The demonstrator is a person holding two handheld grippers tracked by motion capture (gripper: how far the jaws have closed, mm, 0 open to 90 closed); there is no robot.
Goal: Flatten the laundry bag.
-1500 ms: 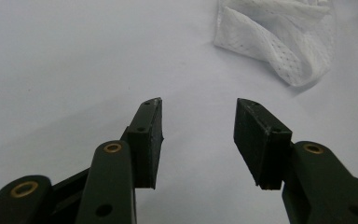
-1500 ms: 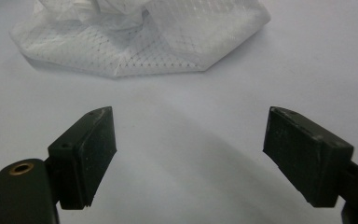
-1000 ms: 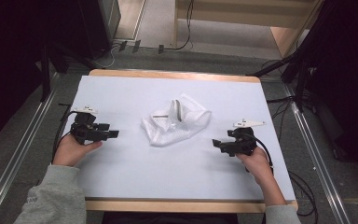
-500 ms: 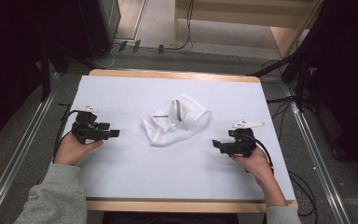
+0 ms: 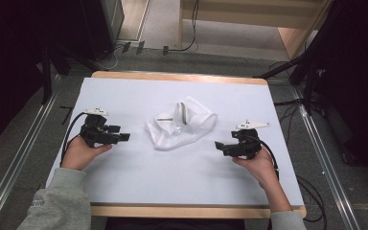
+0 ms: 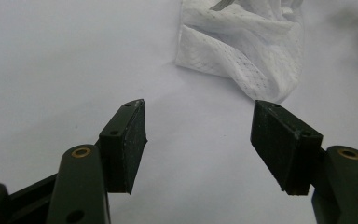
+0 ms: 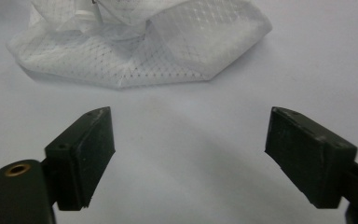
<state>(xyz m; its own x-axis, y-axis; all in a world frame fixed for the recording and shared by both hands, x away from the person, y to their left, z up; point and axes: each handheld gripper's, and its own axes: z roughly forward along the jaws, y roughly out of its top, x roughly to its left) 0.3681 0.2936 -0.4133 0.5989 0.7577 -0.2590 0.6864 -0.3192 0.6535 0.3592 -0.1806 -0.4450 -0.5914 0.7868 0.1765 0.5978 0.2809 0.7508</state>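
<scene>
1. Left gripper (image 6: 200, 144): jaws spread wide, nothing between them, aimed at the near edge of the mesh bag (image 6: 247, 46); likely kept wide to take in a fold of the limp netting.
2. Right gripper (image 7: 189, 154): jaws likewise spread and empty, pointed at the bag's (image 7: 140, 51) long lower edge, a bare strip of sheet between pads and netting.
3. Seen from above: left gripper (image 5: 124, 137) and right gripper (image 5: 217, 144) flanked the bag (image 5: 182, 127), each near it but apart, facing inward; judged a setup for a two-sided grab.
4. Bag: lay crumpled in the middle of the white sheet (image 5: 124, 96), part folded over itself, a thin dark strip at its top, perhaps a zipper; hard to tell.
5. Hands: rested low on the sheet, probably to steady the aim before closing in.
</scene>
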